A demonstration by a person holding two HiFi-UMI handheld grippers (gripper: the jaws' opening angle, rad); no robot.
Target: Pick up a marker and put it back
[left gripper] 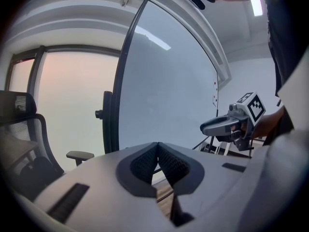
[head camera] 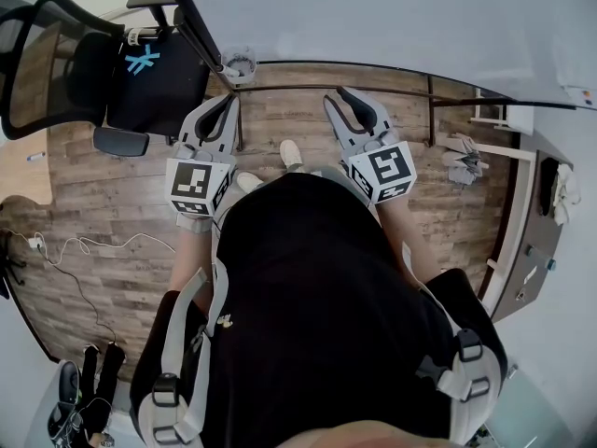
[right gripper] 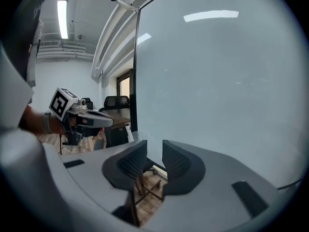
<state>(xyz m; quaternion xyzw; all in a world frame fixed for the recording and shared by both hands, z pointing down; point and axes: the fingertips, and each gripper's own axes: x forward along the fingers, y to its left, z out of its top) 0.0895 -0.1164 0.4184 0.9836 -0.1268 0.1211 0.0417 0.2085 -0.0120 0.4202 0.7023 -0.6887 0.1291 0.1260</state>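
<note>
Operator facing the whiteboard [head camera: 392, 17], both tools held up and empty. The left hand-held gripper [left gripper: 158, 147] has its pads pressed together at the tips; the right hand-held gripper [right gripper: 154, 149] stands slightly spread, with nothing between. We cannot pick out a marker for certain; we judge that it sits in the clear cup [head camera: 241, 63] at the board's lower edge. Risks: the closed left tool could knock the cup instead of grasping, and the narrow right opening could push a marker aside. We read no writing, only square coded patterns on the cubes [head camera: 198, 183] and a blue cross-mark on the office chair [head camera: 142, 61].
</note>
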